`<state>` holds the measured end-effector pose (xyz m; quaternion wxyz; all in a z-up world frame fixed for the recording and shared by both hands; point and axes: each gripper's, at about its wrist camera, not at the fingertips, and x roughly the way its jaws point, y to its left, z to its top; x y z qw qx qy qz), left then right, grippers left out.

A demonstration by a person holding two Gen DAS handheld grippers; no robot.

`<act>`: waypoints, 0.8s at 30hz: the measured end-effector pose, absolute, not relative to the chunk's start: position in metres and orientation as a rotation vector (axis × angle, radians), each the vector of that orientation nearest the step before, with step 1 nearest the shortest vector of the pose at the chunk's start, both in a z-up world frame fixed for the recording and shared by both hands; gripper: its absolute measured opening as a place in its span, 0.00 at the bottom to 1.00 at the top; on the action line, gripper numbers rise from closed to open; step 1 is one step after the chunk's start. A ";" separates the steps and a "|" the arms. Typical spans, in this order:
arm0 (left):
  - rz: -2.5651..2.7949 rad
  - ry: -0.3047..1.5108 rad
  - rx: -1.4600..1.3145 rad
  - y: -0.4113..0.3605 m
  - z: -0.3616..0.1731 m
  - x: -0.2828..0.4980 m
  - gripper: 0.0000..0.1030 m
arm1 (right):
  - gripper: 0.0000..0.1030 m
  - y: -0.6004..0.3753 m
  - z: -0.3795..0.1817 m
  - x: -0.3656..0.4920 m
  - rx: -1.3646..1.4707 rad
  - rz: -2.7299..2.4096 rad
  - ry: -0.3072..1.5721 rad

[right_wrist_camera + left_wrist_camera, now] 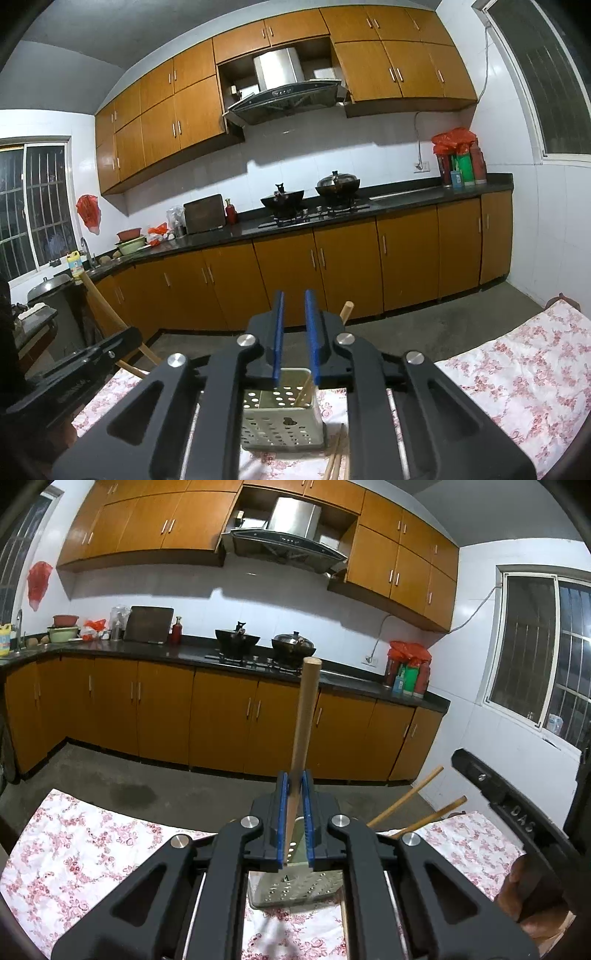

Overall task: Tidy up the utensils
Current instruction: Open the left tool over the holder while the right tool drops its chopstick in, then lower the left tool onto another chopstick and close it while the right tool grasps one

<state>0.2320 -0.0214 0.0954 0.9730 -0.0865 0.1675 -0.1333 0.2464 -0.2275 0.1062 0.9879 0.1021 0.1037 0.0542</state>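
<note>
— So, what does the left gripper [294,805] have?

— Its blue pads [281,812] are pinched on a wooden stick [303,723] that stands nearly upright, leaning a little to the right at its top. The lower end goes down between the pads toward the perforated utensil holder [295,890] just beneath.

— And the holder?

— On the floral tablecloth [74,856], close to the near edge, directly under both tools. In the right wrist view the holder [282,417] is a pale box with round holes, and a thin wooden stick [304,393] leans inside it toward its right side.

— The right gripper [295,332]?

— Spread, with nothing between its pads; it hangs just above the holder.

— Anything else wooden?

— Two more wooden handles [417,805] slant up to the right past the left tool, their lower ends hidden behind it. A few chopsticks [338,458] lie on the cloth just beside the holder's right corner.

— Background?

— A dark countertop [406,203] with two woks [282,199] on the stove.
</note>
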 end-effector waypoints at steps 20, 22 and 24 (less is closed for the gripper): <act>-0.225 0.304 -0.190 0.002 0.112 0.200 0.27 | 0.24 -0.261 0.118 0.183 0.203 0.045 0.183; -0.198 0.304 -0.177 0.011 0.108 0.189 0.29 | 0.26 -0.273 0.106 0.173 0.202 0.009 0.214; -0.155 0.325 -0.160 0.022 0.095 0.177 0.34 | 0.26 -0.283 0.087 0.170 0.211 -0.019 0.282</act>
